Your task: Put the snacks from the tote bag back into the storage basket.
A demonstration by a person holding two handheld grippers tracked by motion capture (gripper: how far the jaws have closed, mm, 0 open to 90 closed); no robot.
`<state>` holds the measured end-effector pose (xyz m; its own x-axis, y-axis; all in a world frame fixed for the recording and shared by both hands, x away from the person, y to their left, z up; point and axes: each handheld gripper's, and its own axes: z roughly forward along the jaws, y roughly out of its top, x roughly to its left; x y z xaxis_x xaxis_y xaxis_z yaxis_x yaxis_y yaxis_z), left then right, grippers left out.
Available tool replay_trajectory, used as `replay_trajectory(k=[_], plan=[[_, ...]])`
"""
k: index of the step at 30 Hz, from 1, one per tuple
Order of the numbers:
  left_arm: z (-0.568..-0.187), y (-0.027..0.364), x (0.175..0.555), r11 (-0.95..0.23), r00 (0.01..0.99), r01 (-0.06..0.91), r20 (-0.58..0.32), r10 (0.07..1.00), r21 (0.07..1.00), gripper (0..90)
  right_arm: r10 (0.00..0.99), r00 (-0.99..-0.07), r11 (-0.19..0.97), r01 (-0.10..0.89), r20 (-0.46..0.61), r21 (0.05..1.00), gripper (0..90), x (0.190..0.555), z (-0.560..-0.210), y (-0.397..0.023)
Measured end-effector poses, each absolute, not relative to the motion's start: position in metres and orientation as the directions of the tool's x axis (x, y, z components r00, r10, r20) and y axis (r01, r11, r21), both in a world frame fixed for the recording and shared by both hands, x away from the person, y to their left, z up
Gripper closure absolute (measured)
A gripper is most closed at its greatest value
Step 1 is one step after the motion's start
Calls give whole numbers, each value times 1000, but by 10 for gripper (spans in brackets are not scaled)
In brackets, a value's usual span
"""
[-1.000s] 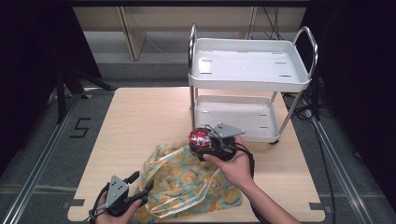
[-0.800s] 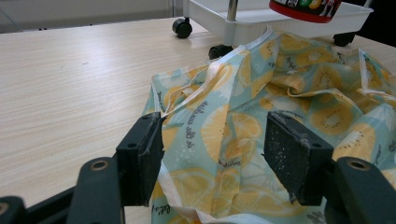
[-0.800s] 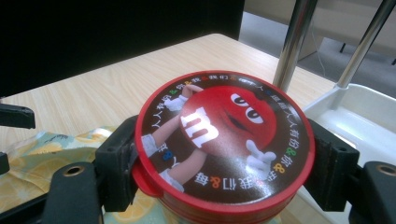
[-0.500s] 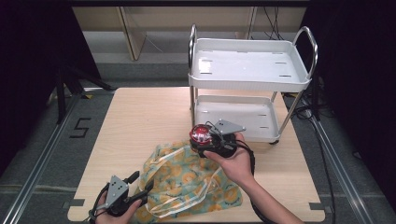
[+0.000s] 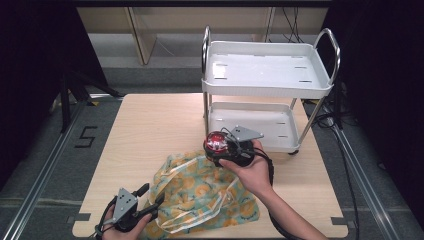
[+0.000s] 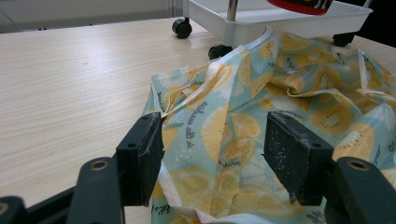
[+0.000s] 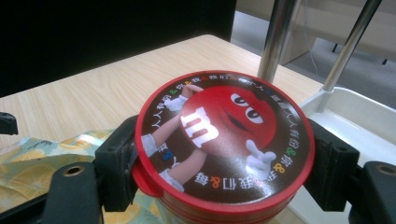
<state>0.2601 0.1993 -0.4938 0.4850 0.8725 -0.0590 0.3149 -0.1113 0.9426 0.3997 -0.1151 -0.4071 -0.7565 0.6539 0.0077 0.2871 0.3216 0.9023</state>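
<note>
- Red plastic rims the round candy tub that our right tongs clamp from both sides; its lid shows the red m&m's character with a white "m" on its chest, ringed by small coloured Chinese characters that we cannot make out.
- From the high view we hold the tub in the right tongs above the far edge of the cloth bag, just in front of the cart's lower shelf.
- Our left tongs stand open, their two black pads either side of a fold of the bag without pinching it; from above they sit at the bag's near-left corner.
- We see the bag lying crumpled on the worktop, pale blue-green with yellow citrus slices, cream straps and small dark script too small to read.
- We work on a light wood-grain worktop; a white two-tier cart with chrome posts and black castors stands on its far right.
- A "5" is marked on the grey floor to the left, and the room around is dark.
</note>
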Motion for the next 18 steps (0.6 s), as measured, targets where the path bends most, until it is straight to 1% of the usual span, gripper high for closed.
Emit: replay_trajectory(k=[5,6,7,10,12,15,16,18], plan=[[-494,199,260,-109,483,317,-62,873,942,371,654,-757,336,271,-16,902,267,404,-408,-118],[-494,199,260,-109,484,315,-61,873,943,370,662,-749,326,303,12,895,267,404,-409,-118],[-494,199,260,-107,483,316,-63,873,943,371,653,-758,337,283,-6,898,267,406,-409,-119],[-494,199,260,-111,485,316,-60,873,942,371,650,-760,347,268,-24,899,267,408,-410,-119],[-494,199,260,-111,485,316,-59,873,942,371,654,-756,346,295,-4,891,267,408,-410,-120],[-494,199,260,-107,481,320,-64,875,941,371,661,-751,342,298,-3,891,267,408,-409,-120],[-494,199,260,-107,481,320,-64,874,941,371,647,-762,349,261,-30,900,267,412,-409,-121],[-494,199,260,-107,481,320,-64,874,941,371,665,-747,345,280,-23,896,267,411,-407,-122]])
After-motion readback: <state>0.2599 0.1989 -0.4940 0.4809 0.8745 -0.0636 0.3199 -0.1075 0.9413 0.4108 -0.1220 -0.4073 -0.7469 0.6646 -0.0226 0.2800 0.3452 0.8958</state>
